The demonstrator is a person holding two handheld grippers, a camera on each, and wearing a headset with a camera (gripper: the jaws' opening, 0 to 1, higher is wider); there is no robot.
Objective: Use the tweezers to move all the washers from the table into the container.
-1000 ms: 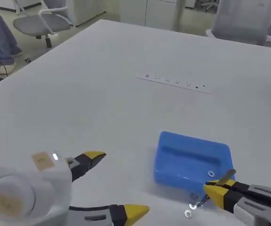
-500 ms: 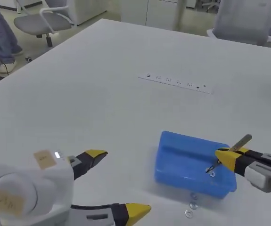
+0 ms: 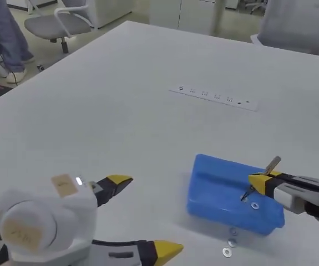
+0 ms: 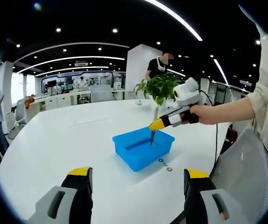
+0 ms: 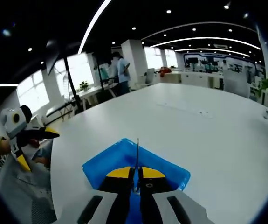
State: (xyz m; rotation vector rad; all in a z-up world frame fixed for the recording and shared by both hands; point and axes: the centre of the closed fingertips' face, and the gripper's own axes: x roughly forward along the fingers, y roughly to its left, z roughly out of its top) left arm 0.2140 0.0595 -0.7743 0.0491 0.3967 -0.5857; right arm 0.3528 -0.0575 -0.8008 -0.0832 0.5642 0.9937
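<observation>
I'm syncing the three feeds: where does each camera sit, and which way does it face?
Head view: on the headset, facing forward and down at the table; left gripper low left, right gripper at right.
Left gripper view: on the left gripper, facing along its open jaws toward the container; the hand holding the right gripper shows.
Right gripper view: on the right gripper, facing along jaws shut on the tweezers, over the container; left gripper at its left.
Shared: the container, in all three.

White table [image 3: 120, 111] with a blue container [image 3: 226, 188] sitting on it. Two washers [image 3: 227, 252] lie on the tabletop just beside the container's near wall, close together. Socket strip [image 3: 213, 97] lies well beyond the container's far side.
</observation>
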